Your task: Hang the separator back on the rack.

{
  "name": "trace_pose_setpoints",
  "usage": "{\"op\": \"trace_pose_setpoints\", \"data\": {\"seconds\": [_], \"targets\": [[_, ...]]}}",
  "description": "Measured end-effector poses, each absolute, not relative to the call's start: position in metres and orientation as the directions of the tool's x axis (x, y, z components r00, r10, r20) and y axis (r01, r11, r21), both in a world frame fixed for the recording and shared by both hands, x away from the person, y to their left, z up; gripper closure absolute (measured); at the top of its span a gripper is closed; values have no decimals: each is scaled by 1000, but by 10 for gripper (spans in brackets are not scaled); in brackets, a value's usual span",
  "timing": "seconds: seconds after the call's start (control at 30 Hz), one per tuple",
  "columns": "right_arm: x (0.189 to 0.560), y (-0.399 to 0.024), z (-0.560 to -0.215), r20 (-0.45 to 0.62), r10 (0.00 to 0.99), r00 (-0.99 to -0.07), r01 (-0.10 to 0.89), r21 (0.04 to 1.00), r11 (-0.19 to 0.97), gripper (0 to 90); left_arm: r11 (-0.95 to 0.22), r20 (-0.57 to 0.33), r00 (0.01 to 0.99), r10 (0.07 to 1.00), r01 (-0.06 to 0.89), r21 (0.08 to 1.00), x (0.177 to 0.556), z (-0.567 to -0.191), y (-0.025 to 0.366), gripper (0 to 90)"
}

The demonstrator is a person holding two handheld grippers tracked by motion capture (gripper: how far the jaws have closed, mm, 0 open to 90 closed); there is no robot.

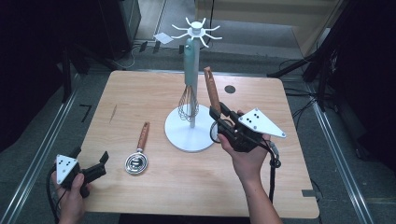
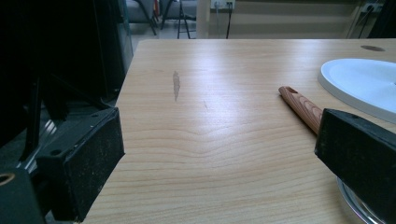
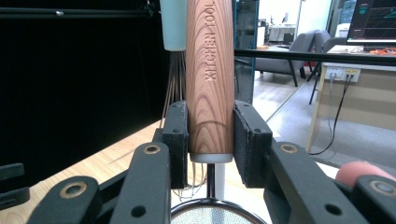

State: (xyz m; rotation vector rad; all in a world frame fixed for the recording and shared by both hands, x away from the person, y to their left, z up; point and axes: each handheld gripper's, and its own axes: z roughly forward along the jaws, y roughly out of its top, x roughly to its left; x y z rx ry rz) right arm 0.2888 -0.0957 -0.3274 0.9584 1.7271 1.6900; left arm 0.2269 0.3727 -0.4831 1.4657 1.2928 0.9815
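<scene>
Right now the right gripper [image 1: 217, 117] pinches a wooden-handled strainer [image 3: 210, 79] mid-frame beside the white stand [image 1: 190, 135]; lower left, the left gripper [image 1: 90, 161] is spread wide.

Wood, metal and matt black pads

We see a wood-grained handle [image 3: 210, 79] between rough matt pads [image 3: 180, 135], a shiny metal whisk [image 1: 188, 103], and a pale wooden table [image 1: 154, 91].

- The high view looks down and forward from above the near edge of the bench [image 1: 154, 186], taking in its whole top, with the white stand [image 1: 191, 133] near frame centre.
- The left gripper view sits low, close over the wood, facing across the bench [image 2: 224, 140]; the stand's base [image 2: 364, 84] at its right edge is shared with the high view.
- The right gripper view looks level, very near the wooden handle [image 3: 210, 79] at frame centre; the high view shares that handle [image 1: 211, 91].
</scene>
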Motion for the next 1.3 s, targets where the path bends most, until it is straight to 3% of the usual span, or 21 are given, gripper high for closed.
{"op": "trace_pose_setpoints", "data": {"seconds": [1.3], "targets": [[286, -92, -292, 81, 806, -587, 41, 997, -71, 708, -32, -3, 129, 992, 264, 964, 227, -483, 373, 15]]}}
